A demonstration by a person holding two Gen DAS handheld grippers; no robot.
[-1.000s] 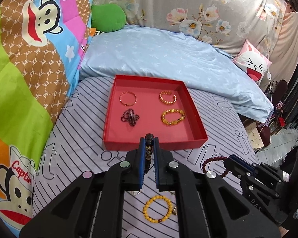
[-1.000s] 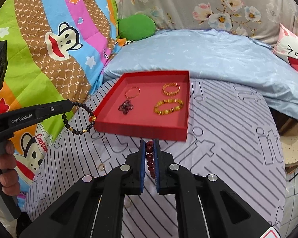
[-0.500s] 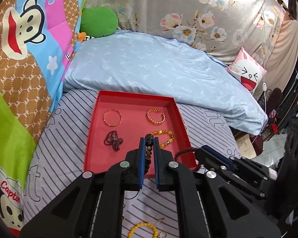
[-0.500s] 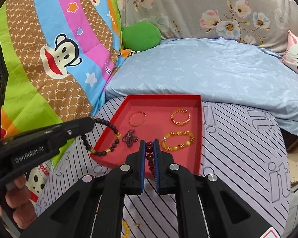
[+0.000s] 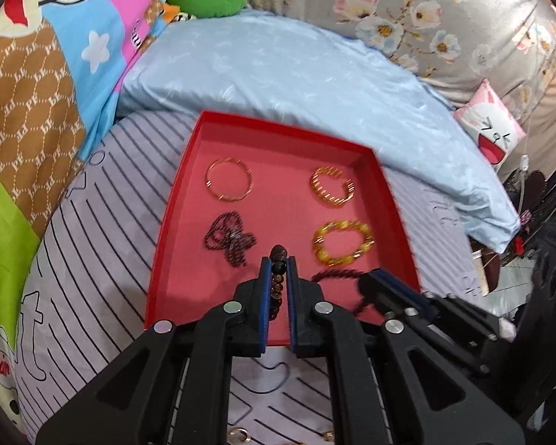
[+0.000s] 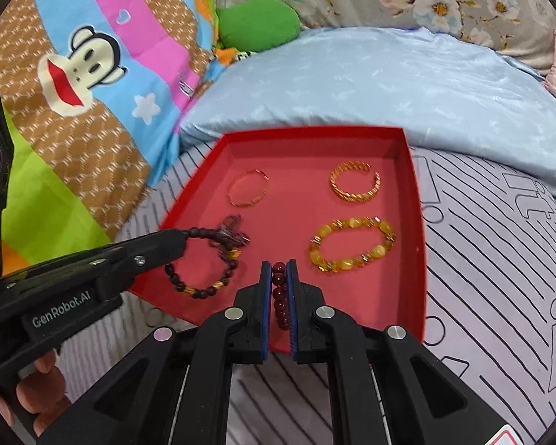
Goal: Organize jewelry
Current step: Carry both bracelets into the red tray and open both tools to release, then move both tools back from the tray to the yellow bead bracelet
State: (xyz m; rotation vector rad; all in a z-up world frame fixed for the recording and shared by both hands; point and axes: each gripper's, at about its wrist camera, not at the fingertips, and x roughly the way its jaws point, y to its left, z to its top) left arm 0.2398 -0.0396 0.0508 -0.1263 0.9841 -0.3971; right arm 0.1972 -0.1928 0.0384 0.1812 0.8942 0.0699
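Two tools have moved from the bed to over the red tray point(image 6: 415, 222): left tool point(image 5: 278, 278) clenched on a dark bead bracelet point(image 6: 204, 259), right tool point(image 6: 279, 282) gripping a red bead bracelet point(image 6: 280, 296), both seemingly ready to drop beside four pieces.

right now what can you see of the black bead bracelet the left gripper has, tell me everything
The black bead bracelet is a loop of round, dark, glossy beads with a few gold-coloured ones along its lower side. The left gripper pinches it at the top, so the loop hangs open over the near left corner of the red tray, in front of the dark tangled chain. Whether its lowest beads touch the tray floor cannot be told. In the left wrist view only a short run of beads shows between the fingers.
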